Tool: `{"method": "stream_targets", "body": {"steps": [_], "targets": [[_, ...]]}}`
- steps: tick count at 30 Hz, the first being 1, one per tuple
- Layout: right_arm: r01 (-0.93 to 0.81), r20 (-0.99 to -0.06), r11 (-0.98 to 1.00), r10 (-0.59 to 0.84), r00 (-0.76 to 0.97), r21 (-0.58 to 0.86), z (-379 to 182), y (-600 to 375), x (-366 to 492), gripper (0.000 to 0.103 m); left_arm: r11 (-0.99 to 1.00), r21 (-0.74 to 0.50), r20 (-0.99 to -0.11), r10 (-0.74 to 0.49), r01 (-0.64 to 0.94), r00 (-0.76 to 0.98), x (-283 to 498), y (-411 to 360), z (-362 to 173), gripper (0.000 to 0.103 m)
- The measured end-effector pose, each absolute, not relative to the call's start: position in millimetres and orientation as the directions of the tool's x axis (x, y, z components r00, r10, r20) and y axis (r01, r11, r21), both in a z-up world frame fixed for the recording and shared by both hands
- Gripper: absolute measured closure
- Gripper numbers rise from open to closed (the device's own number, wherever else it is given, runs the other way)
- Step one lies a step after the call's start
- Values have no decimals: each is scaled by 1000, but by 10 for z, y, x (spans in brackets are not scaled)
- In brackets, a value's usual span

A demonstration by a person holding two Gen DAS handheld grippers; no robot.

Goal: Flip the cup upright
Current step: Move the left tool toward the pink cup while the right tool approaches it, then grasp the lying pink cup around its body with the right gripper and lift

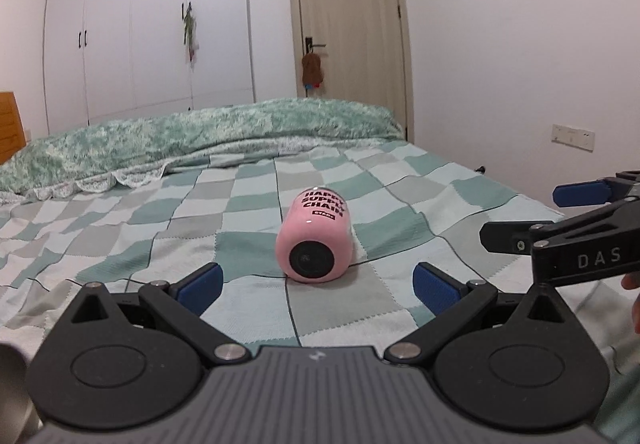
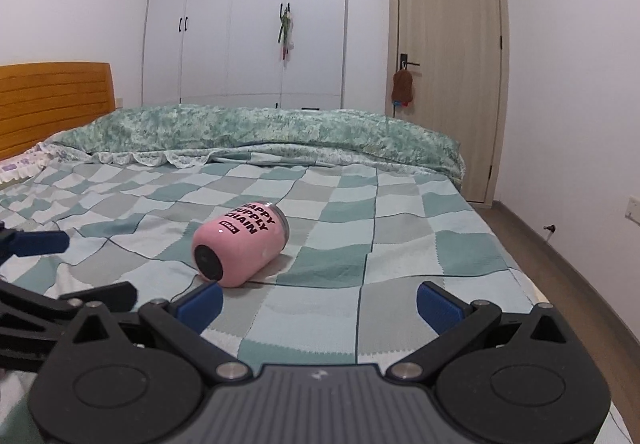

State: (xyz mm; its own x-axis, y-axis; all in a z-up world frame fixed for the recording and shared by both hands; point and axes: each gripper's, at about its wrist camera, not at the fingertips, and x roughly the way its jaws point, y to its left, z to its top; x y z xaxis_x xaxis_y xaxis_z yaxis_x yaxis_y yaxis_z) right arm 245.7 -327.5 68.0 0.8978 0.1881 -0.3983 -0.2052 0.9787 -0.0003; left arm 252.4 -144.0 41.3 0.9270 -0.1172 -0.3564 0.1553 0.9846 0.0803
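A pink cup [image 1: 315, 240] with black lettering lies on its side on the checked bedspread, its black base toward me and its rim pointing away. It also shows in the right wrist view [image 2: 240, 244]. My left gripper [image 1: 318, 286] is open and empty, just short of the cup's base, which lines up between its blue pads [image 1: 200, 284]. My right gripper [image 2: 318, 304] is open and empty, with the cup ahead and to the left, close to its left pad [image 2: 200, 302]. The right gripper also shows at the right edge of the left wrist view [image 1: 552, 214].
The checked bedspread [image 2: 400, 236] covers the bed. A rolled green quilt [image 2: 260, 132] lies across the far side. A wooden headboard [image 2: 52, 100] stands at the left. The bed's right edge drops to a wood floor [image 2: 592, 284]. Wardrobes and a door stand behind.
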Motion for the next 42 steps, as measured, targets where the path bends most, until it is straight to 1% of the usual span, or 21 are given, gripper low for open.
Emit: {"method": "stream_targets", "body": {"steps": [7, 11, 17, 25, 29, 35, 38, 42], "targets": [[-212, -422, 977, 198, 885, 13, 663, -3237, 2788, 0, 984, 104, -367, -97, 145, 925, 2838, -1430, 411, 0], [-227, -433, 974, 211, 876, 15, 650, -3132, 2943, 0, 985, 113, -373, -78, 128, 925, 2969, -1314, 414, 0], [-251, -472, 968, 235, 850, 31, 630, -2855, 3240, 0, 986, 123, -396, -53, 110, 917, 3215, -1047, 390, 0], [-245, -523, 969, 229, 821, 39, 645, -2438, 3700, 0, 974, 177, -443, -52, 145, 895, 3622, -717, 333, 0], [-238, -546, 970, 223, 808, 45, 646, -2250, 3918, 0, 972, 160, -474, -75, 170, 877, 3778, -534, 294, 0], [-200, -594, 977, 204, 778, 72, 595, -2042, 4239, 0, 961, 179, -512, -92, 210, 854, 4003, -345, 261, 0], [-161, -637, 980, 200, 744, 119, 512, -2016, 4414, 0, 960, 157, -541, -113, 232, 833, 4092, -263, 233, 0], [-109, -687, 971, 229, 689, 215, 399, -2016, 4619, 0, 954, 168, -551, -118, 248, 826, 4170, -243, 200, 0]]}}
